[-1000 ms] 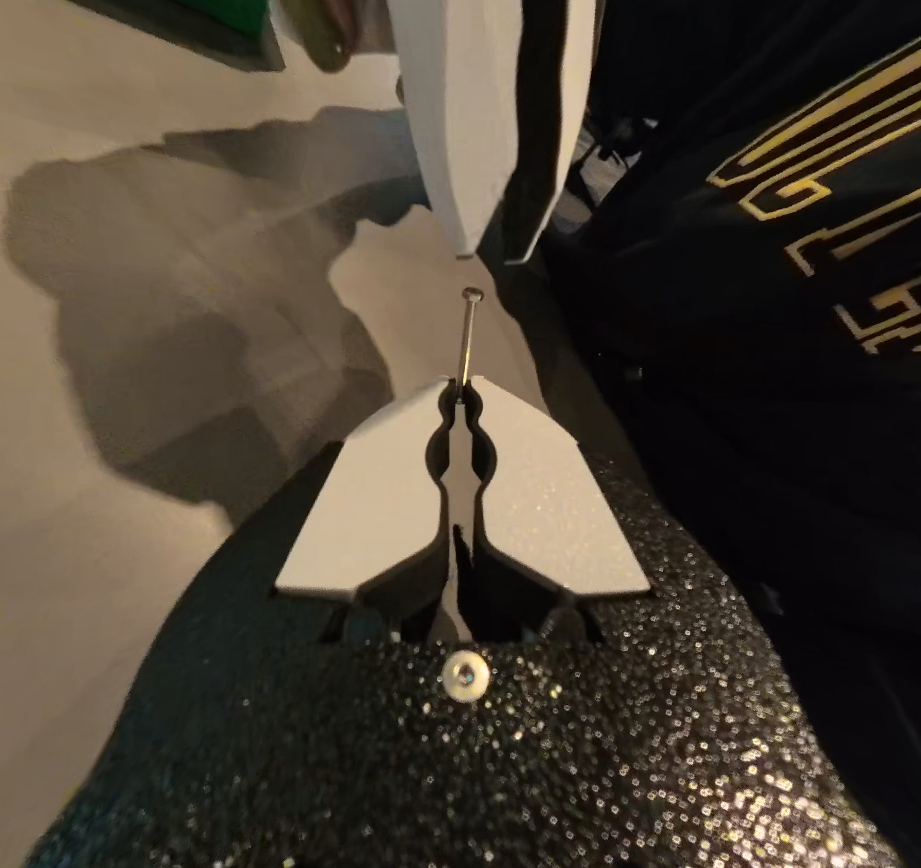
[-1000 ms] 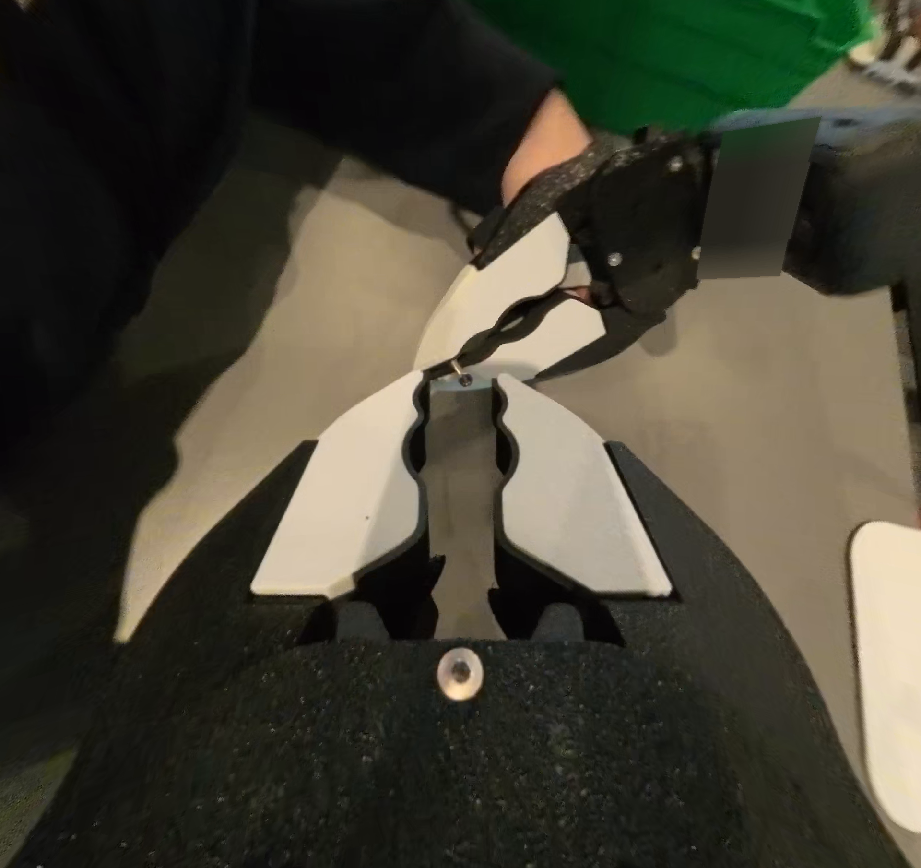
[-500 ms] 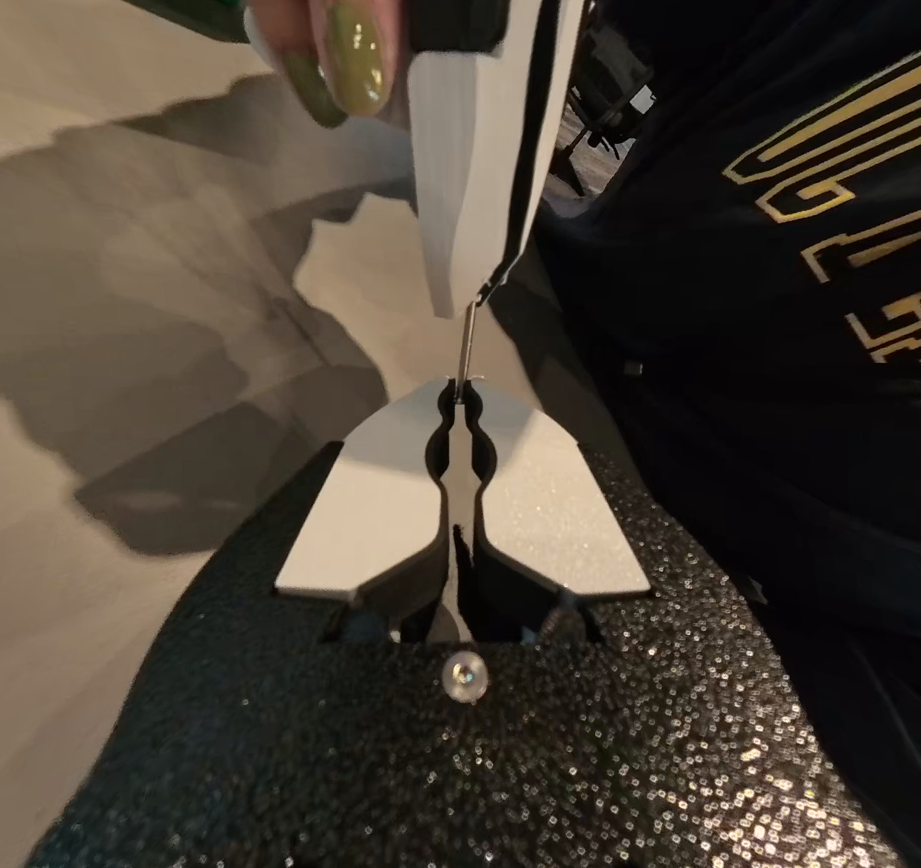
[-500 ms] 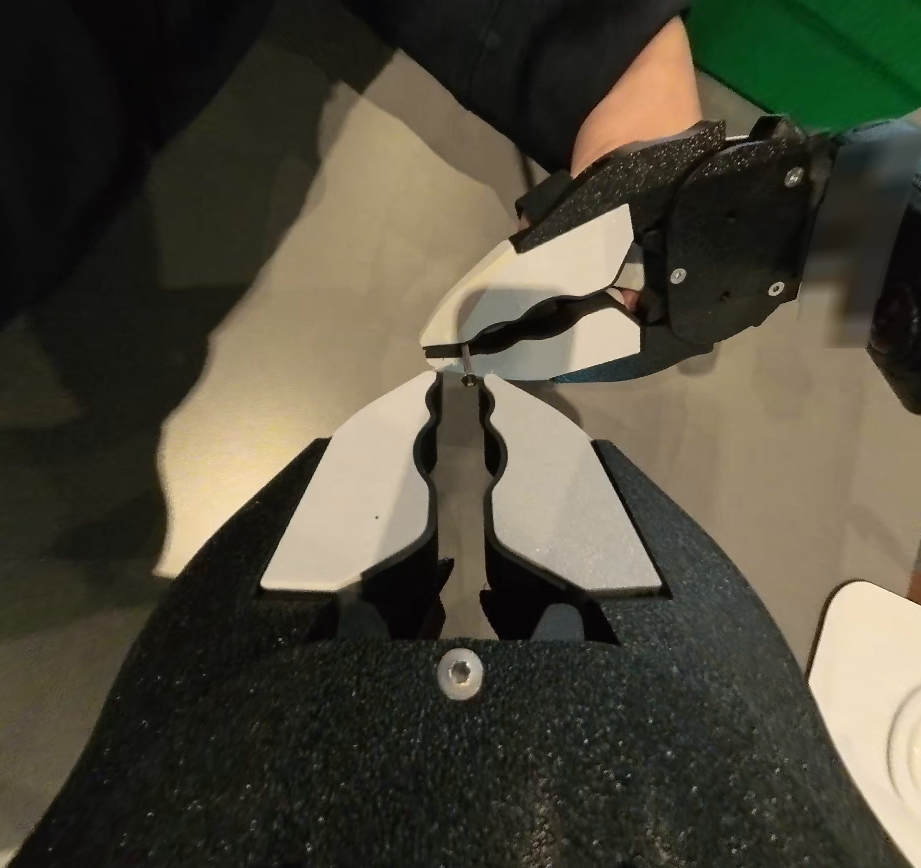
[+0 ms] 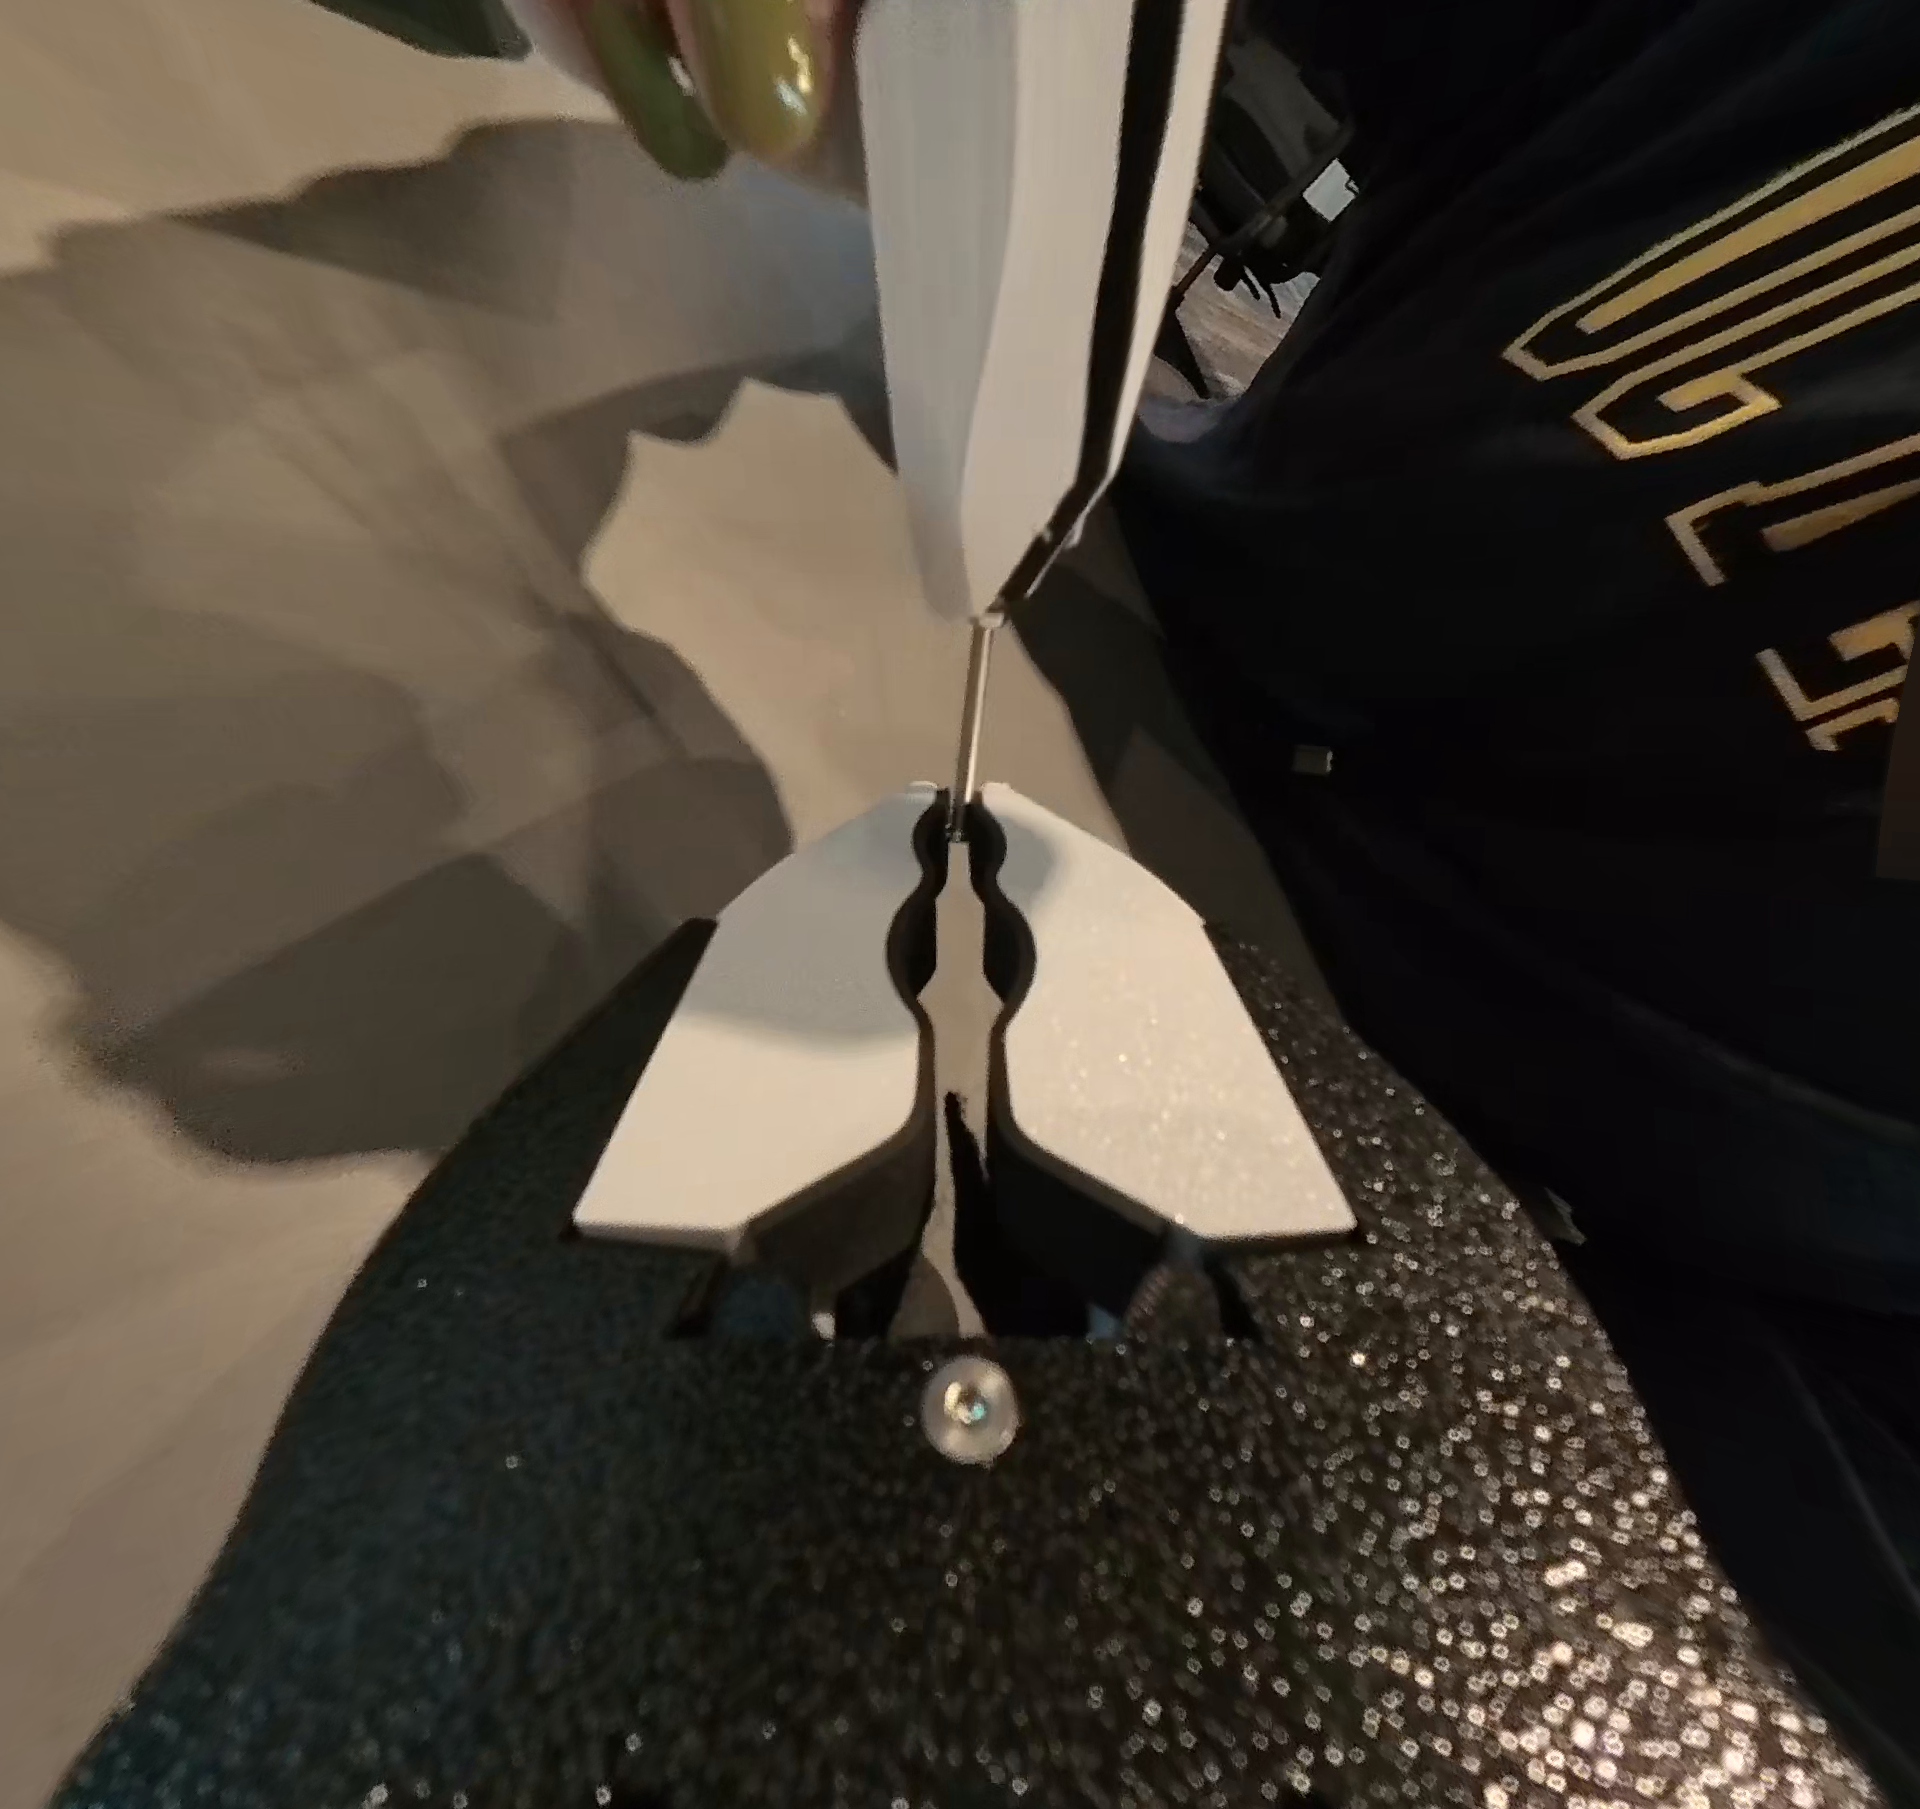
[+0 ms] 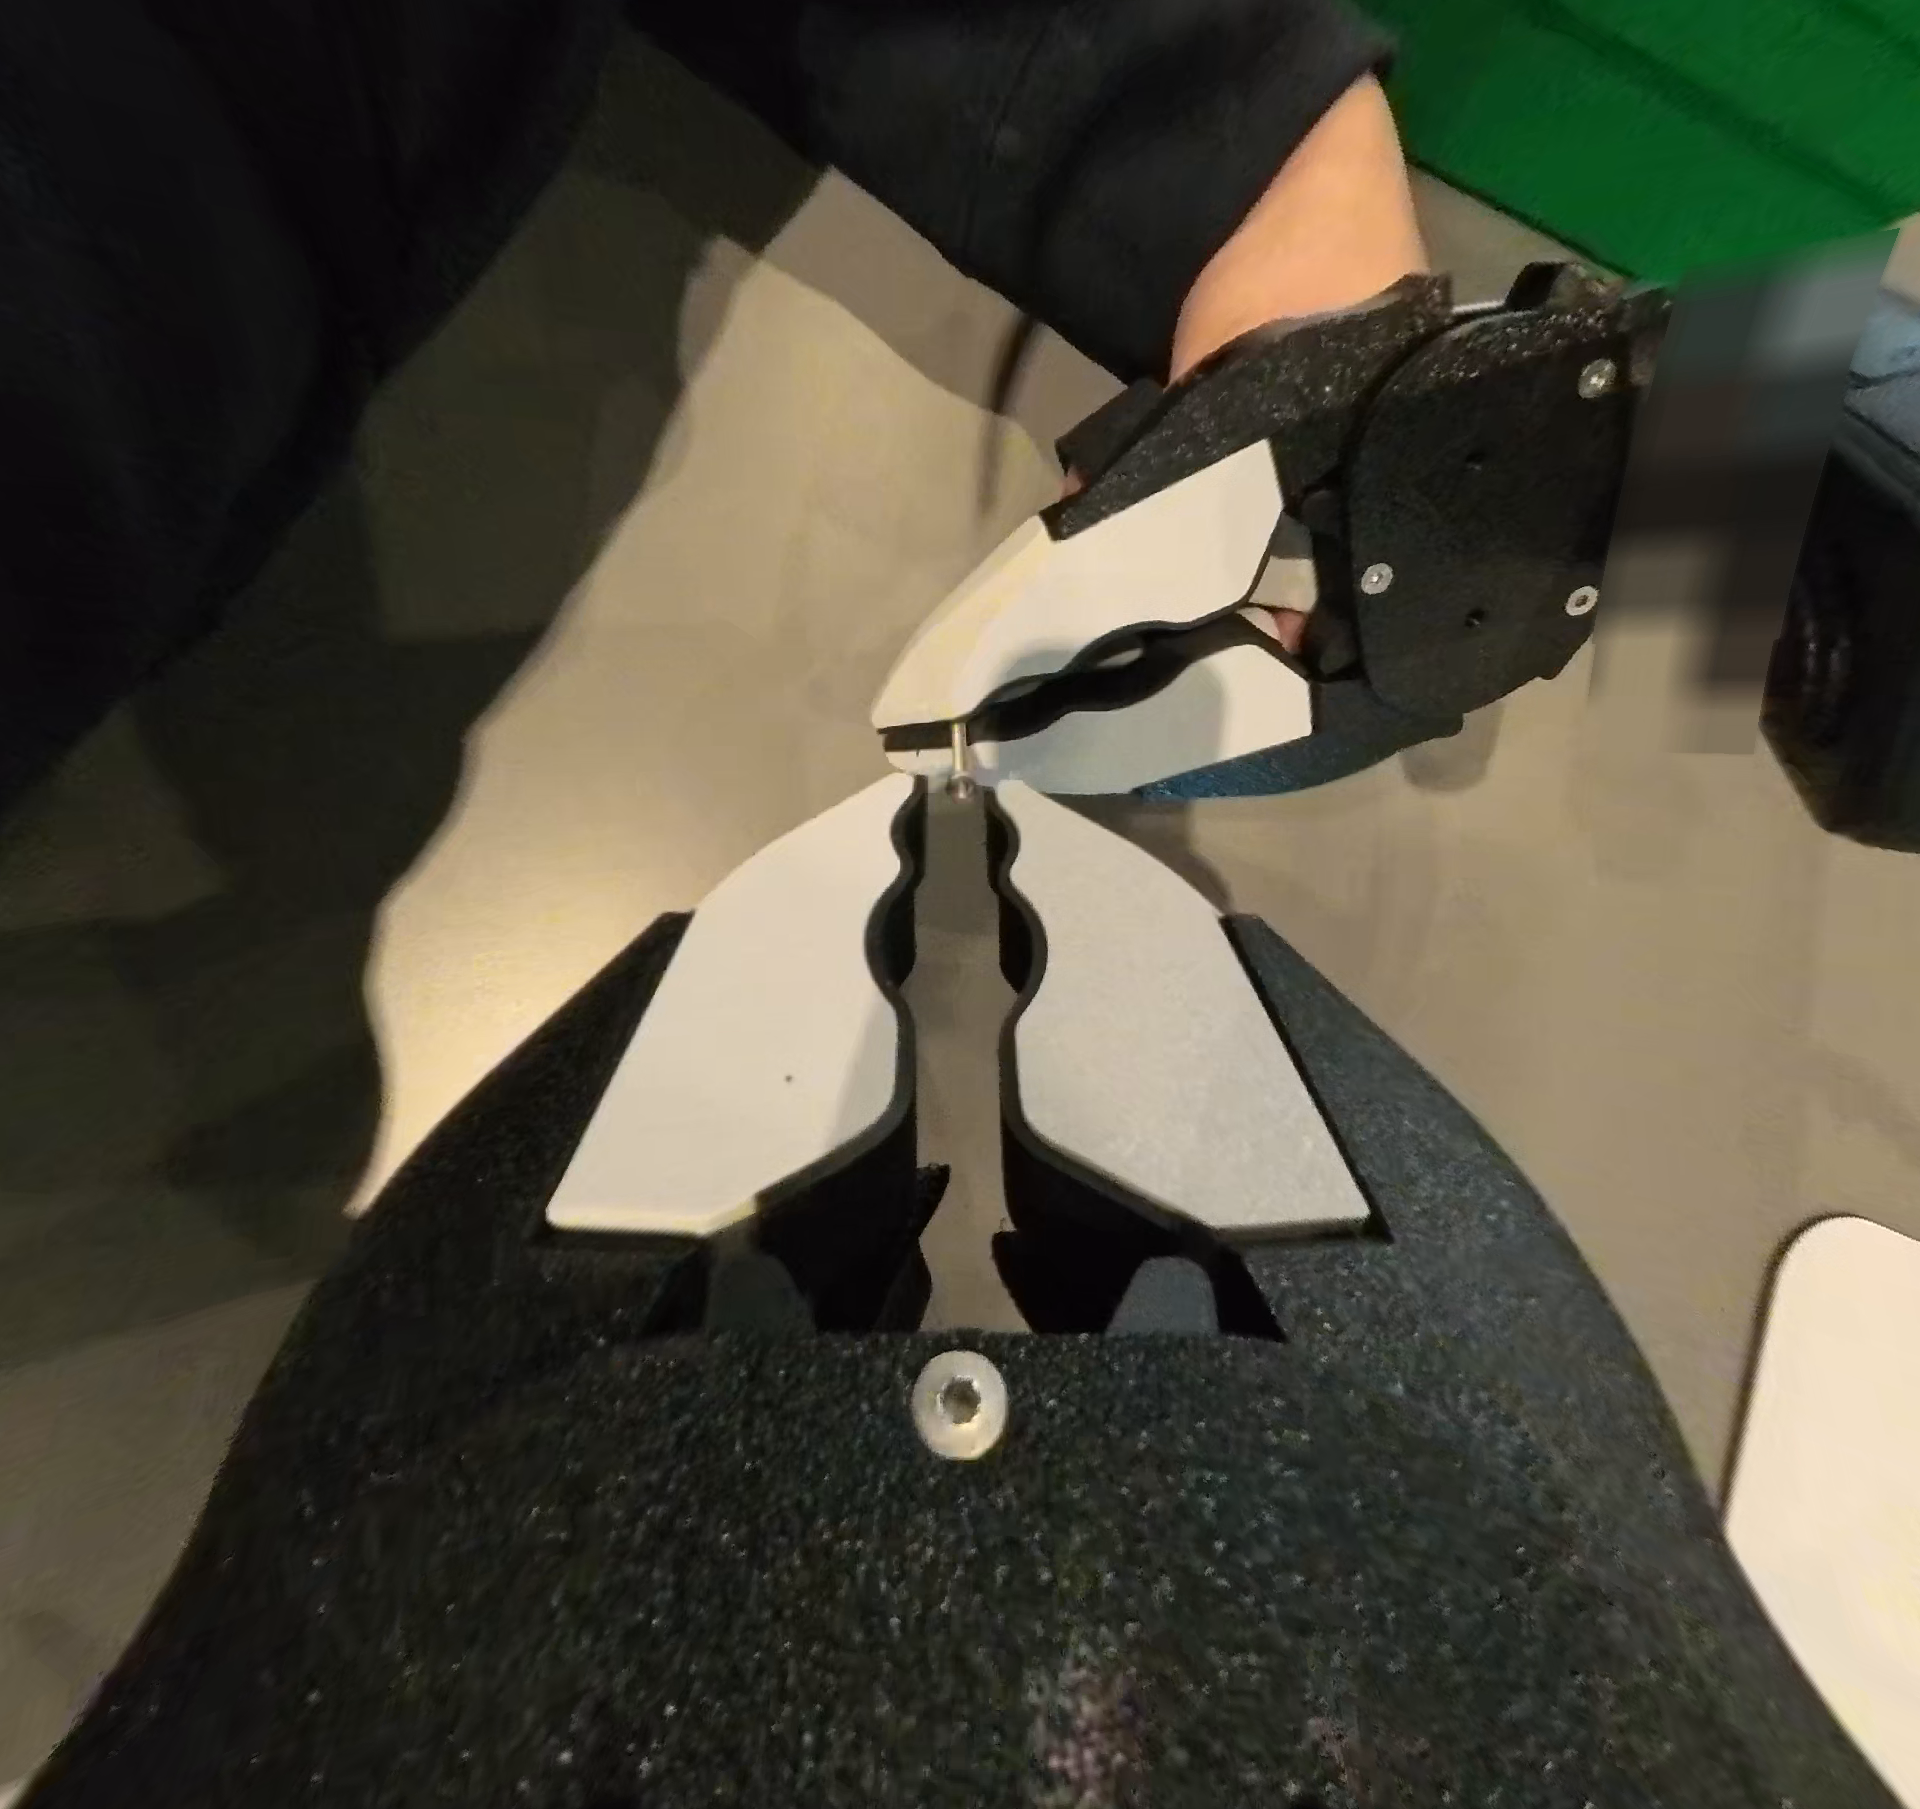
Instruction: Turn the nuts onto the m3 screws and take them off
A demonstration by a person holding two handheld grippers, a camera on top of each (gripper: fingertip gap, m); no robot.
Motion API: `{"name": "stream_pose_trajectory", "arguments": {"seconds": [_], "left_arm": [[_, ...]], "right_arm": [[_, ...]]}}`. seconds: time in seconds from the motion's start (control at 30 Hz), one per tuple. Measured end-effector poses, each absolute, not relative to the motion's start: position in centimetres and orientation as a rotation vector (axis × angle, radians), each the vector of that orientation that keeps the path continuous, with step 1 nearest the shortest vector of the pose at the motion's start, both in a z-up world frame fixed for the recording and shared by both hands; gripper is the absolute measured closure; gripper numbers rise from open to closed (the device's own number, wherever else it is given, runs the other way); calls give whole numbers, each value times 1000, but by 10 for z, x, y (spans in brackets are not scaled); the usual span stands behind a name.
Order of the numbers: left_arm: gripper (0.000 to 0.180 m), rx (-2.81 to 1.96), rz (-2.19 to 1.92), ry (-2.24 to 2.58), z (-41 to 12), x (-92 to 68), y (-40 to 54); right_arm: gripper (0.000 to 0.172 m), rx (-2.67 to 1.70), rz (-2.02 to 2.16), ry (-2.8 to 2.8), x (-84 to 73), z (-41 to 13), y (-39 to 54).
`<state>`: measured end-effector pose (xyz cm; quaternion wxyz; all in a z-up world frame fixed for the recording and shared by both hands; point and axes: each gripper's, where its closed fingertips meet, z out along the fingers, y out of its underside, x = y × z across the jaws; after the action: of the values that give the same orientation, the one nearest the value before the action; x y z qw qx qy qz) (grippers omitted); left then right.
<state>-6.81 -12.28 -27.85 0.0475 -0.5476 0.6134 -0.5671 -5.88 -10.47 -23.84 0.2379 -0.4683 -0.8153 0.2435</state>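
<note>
My left claw (image 5: 954, 814) is clamping the screw (image 5: 972, 720) by its lower end, shaft pointing straight ahead. My right claw (image 6: 954, 791) is standing slightly open around the far tip, where the nut (image 6: 960, 789) is sitting.

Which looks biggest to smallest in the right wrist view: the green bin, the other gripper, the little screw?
As they appear:
1. Green bin, though cut off by the frame edge.
2. Left gripper.
3. Screw, by far the smallest.

Camera nearness skews true sizes.
</note>
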Motion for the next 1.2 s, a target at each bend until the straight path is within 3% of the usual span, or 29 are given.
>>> {"name": "stream_pose_trajectory", "arguments": {"seconds": [0.83, 1.2], "left_arm": [[178, -1682, -1724, 1880, -279, -69, -123], [178, -1713, -1690, 1886, -283, -68, -122]], "right_arm": [[166, -1378, 703, -2198, -59, -243, -102], [167, -1914, 642, -1776, -55, -252, -96]]}}
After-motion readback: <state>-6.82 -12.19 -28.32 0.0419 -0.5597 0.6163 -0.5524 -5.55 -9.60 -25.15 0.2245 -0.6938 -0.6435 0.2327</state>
